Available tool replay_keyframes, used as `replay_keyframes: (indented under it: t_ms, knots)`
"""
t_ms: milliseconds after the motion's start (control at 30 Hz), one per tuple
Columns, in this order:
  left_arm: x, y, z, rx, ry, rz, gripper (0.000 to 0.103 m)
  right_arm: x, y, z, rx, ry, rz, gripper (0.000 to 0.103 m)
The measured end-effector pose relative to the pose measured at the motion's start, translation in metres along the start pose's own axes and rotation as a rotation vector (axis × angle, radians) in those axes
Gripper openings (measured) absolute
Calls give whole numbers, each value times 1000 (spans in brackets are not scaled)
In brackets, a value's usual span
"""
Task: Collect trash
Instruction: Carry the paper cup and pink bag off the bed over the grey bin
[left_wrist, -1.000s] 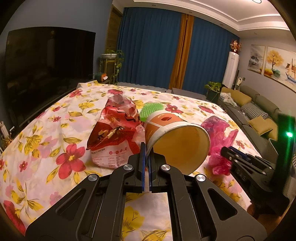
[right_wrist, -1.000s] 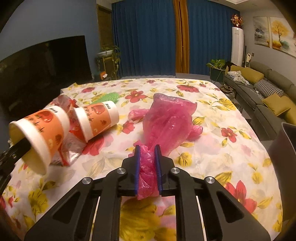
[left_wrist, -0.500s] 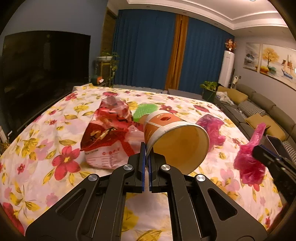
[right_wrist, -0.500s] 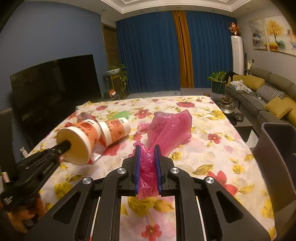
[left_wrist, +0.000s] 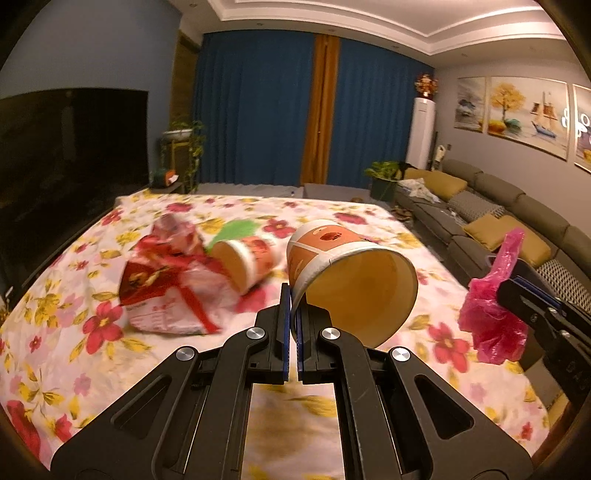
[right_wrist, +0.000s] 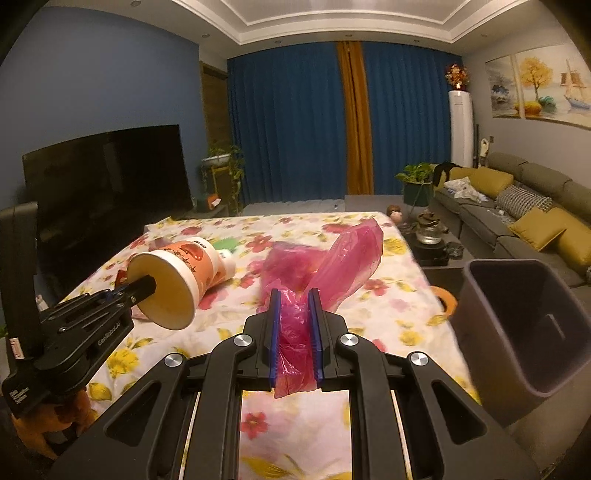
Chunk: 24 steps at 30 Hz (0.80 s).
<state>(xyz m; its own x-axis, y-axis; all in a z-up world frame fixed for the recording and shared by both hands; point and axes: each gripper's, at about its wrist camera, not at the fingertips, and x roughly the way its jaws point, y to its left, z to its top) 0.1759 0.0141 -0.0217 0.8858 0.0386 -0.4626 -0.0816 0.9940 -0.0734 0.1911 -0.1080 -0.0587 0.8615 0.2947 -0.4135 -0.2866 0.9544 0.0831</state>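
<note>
L fingers (left_wrist: 291, 306) pinch paper cup (left_wrist: 351, 280) rim | R fingers (right_wrist: 294, 317) pinch pink bag (right_wrist: 325, 266) | bin (right_wrist: 524, 332) 3 o'clock of R | 2nd cup (left_wrist: 245, 260), snack wrapper (left_wrist: 166, 288) 10 o'clock on floral desk (left_wrist: 74, 332) | TV, sofa

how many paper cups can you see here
2. One paper cup is pinched at its rim by the left gripper, lifted off the table. The other cup lies on its side beside the red snack bag.

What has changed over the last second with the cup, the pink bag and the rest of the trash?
Both grippers rose off the table: the left gripper lifted the paper cup, the right gripper pulled the pink bag up, bringing the bin into view. Grips unchanged. The second cup and red wrapper stayed put.
</note>
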Motion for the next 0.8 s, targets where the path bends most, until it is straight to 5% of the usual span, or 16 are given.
replay_keyframes:
  t_ms: [800]
  knots:
    - [-6,-183,4,157,-25,-226,2,-67,-150,-6,90,-71,-248,15]
